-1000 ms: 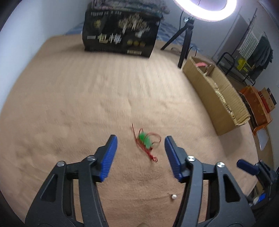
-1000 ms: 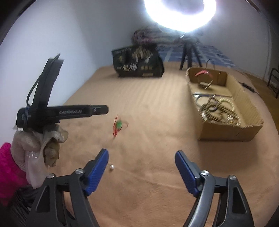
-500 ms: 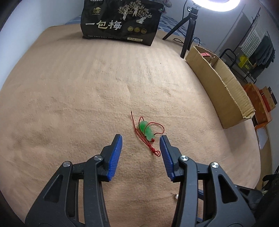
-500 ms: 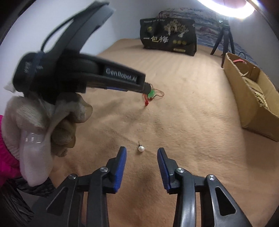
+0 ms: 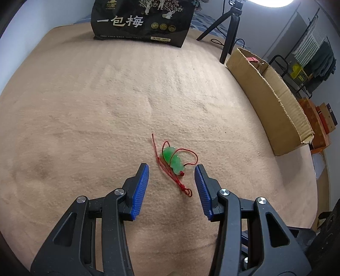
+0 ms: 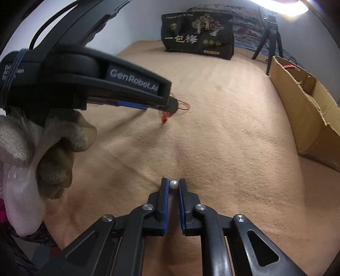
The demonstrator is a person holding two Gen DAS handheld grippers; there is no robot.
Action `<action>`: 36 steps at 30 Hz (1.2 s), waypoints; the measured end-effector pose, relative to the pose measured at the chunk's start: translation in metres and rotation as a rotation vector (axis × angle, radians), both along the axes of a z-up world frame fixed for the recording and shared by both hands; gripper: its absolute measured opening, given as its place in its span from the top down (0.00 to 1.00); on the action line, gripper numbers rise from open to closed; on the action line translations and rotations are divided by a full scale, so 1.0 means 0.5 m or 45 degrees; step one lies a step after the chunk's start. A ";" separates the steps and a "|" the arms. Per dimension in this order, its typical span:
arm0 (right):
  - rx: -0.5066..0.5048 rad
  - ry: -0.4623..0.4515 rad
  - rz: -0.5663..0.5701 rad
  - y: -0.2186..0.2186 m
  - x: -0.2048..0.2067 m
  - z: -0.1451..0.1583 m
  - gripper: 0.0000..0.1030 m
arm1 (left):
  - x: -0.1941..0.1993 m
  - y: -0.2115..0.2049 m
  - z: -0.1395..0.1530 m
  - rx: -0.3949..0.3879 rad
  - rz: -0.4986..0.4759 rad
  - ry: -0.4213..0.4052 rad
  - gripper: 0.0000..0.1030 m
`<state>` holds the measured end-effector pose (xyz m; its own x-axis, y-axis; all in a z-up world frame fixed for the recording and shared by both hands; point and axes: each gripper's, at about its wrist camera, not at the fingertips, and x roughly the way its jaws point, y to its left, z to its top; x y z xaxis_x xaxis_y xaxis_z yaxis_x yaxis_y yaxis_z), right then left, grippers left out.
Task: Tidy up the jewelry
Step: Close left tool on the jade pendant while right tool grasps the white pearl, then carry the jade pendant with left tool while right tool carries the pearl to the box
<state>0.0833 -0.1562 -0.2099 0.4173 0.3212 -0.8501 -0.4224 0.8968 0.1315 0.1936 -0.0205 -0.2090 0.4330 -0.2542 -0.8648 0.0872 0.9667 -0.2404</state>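
Observation:
A green pendant on a tangled red cord lies on the tan blanket. My left gripper is open and low over it, the pendant just ahead of and between the blue fingertips. In the right wrist view the left gripper covers the pendant; only red cord shows. My right gripper is shut on a small white pearl earring at the blanket's surface. An open cardboard box stands at the right.
A black printed bag stands at the far edge. A tripod with a ring light stands behind the box. Shelves and small boxes lie beyond the blanket's right edge.
My left gripper moved down toward the pendant and its jaws narrowed. My right gripper dropped to the pearl earring and closed on it.

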 end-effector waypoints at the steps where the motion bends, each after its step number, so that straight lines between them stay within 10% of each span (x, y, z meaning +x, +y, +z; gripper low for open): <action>1: 0.002 0.002 -0.006 -0.004 0.002 0.000 0.94 | 0.003 -0.002 -0.002 -0.003 0.004 0.003 0.55; 7: -0.021 -0.008 -0.044 -0.023 0.008 0.002 0.94 | 0.021 -0.017 -0.012 0.021 0.019 -0.002 0.56; 14: -0.022 -0.003 -0.093 -0.047 0.023 0.001 0.94 | 0.020 -0.027 -0.020 0.107 -0.005 -0.060 0.84; 36: 0.084 -0.082 -0.216 -0.119 0.014 0.094 0.94 | -0.057 -0.011 0.117 0.097 -0.038 -0.220 0.85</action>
